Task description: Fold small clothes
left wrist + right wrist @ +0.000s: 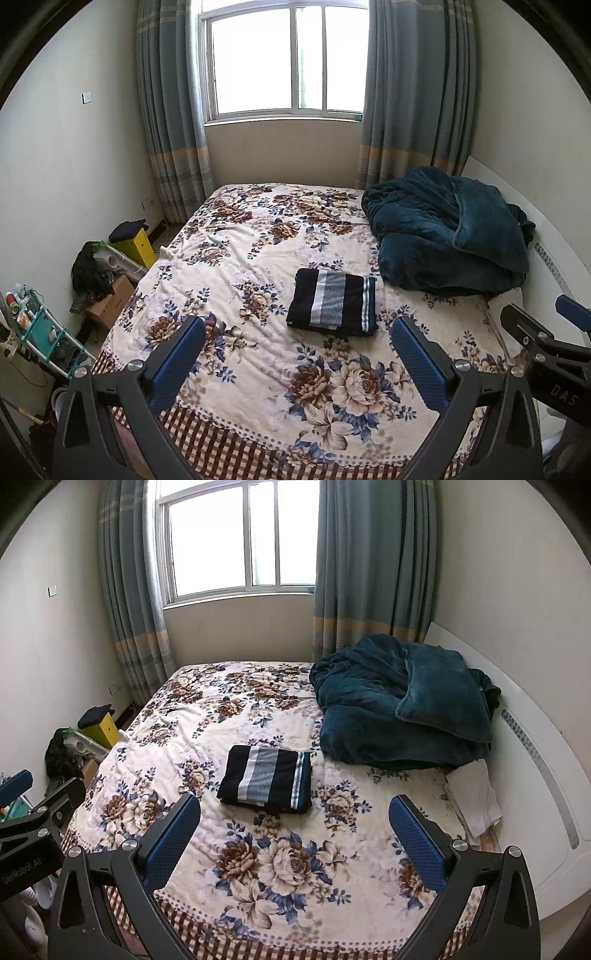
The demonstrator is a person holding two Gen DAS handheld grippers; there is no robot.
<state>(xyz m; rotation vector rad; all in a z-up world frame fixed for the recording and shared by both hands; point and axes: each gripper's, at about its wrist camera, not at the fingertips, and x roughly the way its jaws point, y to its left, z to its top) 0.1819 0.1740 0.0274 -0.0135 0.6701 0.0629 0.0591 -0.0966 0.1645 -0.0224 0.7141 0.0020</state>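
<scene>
A dark navy garment with grey and white stripes [332, 302] lies folded into a neat rectangle on the floral bedspread [258, 369]; the right wrist view shows the folded garment [266, 781] mid-bed too. My left gripper [299, 325] hovers open above the bed's near end, short of the garment, with nothing between its blue pads. My right gripper [295, 801] is open as well, held back from the garment and empty. The right gripper also shows at the right edge of the left wrist view, and the left gripper at the left edge of the right wrist view.
A crumpled teal blanket [402, 705] fills the bed's far right corner, with white cloth [476, 797] beside the white headboard [535, 775]. Left of the bed stand a yellow box [136, 243], cardboard boxes [110, 299] and a teal rack [44, 332]. A curtained window [284, 59] is behind.
</scene>
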